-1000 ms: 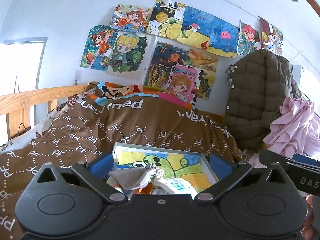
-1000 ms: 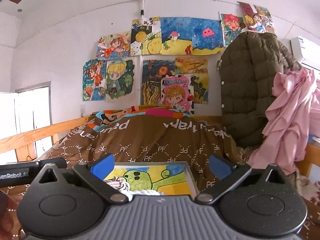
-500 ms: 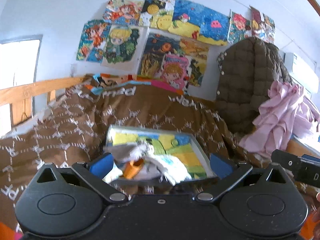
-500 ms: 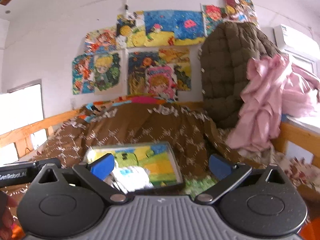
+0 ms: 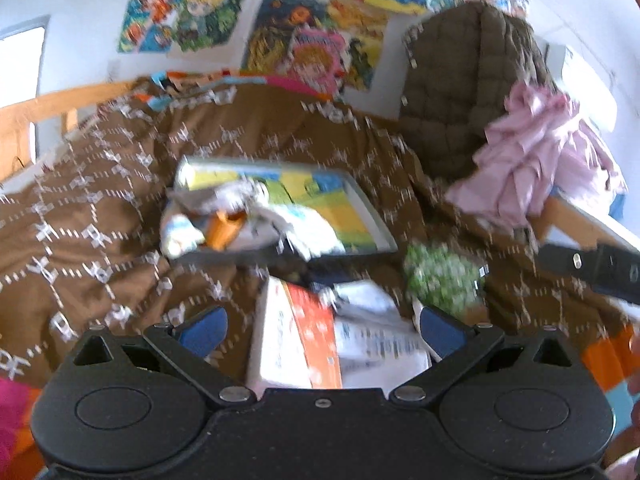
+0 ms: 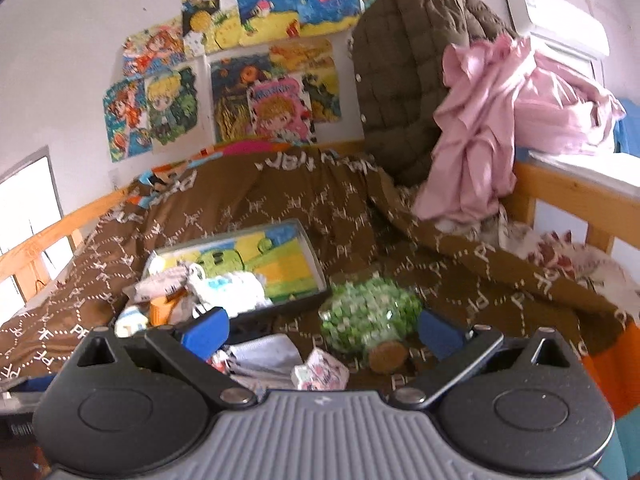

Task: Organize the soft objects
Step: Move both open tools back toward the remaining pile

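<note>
A shallow tray (image 5: 374, 216) (image 6: 316, 268) with a bright cartoon bottom lies on the brown duvet (image 5: 100, 200). A pile of soft pieces (image 5: 300, 220) (image 6: 236, 286), grey, white-blue and orange, fills its left half. In front of it lie a green speckled lump (image 5: 444, 276) (image 6: 368, 316), a white and orange packet (image 5: 296, 340), a white cloth (image 6: 264, 356) and a small pink-white packet (image 6: 320, 374). My left gripper (image 5: 322, 330) hangs open above the packet. My right gripper (image 6: 322, 332) is open over the small items, holding nothing.
A brown quilted jacket (image 6: 400, 80) and a pink garment (image 6: 500, 120) hang at the right by the wooden bed rail (image 6: 560, 196). Another rail (image 5: 48, 108) runs along the left. Posters (image 6: 260, 60) cover the back wall. The right gripper's body (image 5: 600, 268) shows at the left wrist view's right edge.
Both views have tipped down and drawn back. The tray sits higher in frame, and the packets and green lump in front of it have come into sight. Both grippers stay open.
</note>
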`<state>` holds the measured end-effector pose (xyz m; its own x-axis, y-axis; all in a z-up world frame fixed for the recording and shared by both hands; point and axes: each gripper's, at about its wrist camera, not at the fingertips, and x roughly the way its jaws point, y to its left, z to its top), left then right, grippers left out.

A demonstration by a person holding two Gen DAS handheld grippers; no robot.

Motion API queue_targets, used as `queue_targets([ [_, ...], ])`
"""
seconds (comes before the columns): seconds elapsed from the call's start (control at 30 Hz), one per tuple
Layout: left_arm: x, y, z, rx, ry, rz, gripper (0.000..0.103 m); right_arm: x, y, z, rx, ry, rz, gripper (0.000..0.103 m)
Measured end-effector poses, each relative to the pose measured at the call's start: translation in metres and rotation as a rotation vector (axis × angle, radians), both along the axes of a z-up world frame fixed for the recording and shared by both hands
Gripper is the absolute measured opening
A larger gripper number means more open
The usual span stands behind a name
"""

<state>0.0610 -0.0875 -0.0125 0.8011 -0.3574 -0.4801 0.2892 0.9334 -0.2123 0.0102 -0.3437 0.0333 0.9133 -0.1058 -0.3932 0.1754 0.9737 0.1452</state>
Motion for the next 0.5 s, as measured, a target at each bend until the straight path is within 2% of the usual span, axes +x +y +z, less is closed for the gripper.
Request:
queue_targets([
  [0.3, 0.002, -0.018, -0.036, 0.026, 0.137, -0.099, 0.102, 0.024, -0.014, -0.025, 0.085, 0.199, -0.033, 0.103],
  [0.5, 0.008, -0.026, -0.055, -0.002, 0.218, -0.129, 0.102, 0.036, -0.013, -0.039, 0.082, 0.308, -0.031, 0.103],
])
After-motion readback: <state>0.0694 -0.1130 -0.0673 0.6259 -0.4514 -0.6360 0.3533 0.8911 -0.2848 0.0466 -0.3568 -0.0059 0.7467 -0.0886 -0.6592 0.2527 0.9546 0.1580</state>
